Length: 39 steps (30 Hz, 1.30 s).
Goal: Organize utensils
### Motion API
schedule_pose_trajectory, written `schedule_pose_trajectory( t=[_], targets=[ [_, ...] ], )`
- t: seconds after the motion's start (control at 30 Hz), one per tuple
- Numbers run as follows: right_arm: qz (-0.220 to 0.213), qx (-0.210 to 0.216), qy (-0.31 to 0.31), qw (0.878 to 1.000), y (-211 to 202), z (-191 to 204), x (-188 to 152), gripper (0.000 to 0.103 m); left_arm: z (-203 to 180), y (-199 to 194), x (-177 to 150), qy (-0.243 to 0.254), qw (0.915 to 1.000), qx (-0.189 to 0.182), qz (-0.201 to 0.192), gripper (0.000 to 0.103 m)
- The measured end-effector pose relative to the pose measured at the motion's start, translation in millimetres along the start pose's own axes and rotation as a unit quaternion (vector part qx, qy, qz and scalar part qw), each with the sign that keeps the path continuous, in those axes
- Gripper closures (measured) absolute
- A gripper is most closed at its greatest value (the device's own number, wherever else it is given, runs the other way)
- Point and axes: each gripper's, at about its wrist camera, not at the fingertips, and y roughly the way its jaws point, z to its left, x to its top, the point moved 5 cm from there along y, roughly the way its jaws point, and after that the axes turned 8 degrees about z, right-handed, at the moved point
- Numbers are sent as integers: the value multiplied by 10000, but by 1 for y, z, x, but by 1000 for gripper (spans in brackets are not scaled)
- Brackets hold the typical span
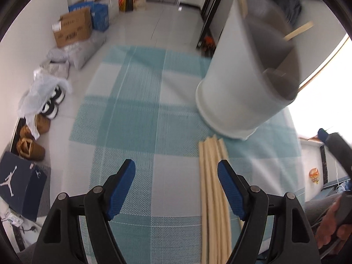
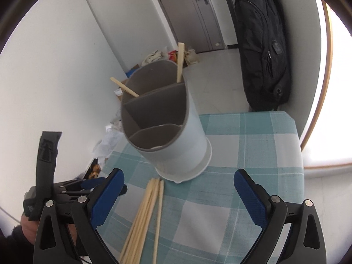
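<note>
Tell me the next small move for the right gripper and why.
Probably lower the open right gripper onto the loose pale wooden chopsticks lying on the checked cloth; two already stand in the grey divided holder, and both jaws are empty.

- A lived-in home room, likely an entryway: tiled floor [image 1: 167,19], grey door [image 2: 193,13].
- Shoes [image 1: 52,103], a shoe box [image 1: 19,182] and cardboard boxes [image 1: 72,28] line the wall.
- A backpack [image 2: 261,44] hangs beyond the checked tablecloth's [image 2: 242,198] far edge.
</note>
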Motion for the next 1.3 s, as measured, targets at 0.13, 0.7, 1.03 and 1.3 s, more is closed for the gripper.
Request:
schedule_pose_trajectory(
  t=[0.13, 0.7, 1.03, 1.3],
  targets=[
    [174, -28, 142, 9997, 10, -7, 0, 9, -3, 10, 0, 15, 9997, 51, 229, 30],
    [310, 40, -34, 9995, 15, 1, -1, 10, -26, 21, -5, 608, 9936, 894, 312, 29],
    [401, 130, 176, 9990, 13, -10, -1, 10, -26, 28, 10, 571, 9938, 921, 239, 33],
    [661, 279, 318, 9969, 20, -12, -6, 10, -32, 29, 19, 828, 9932, 797, 210, 75]
  ],
)
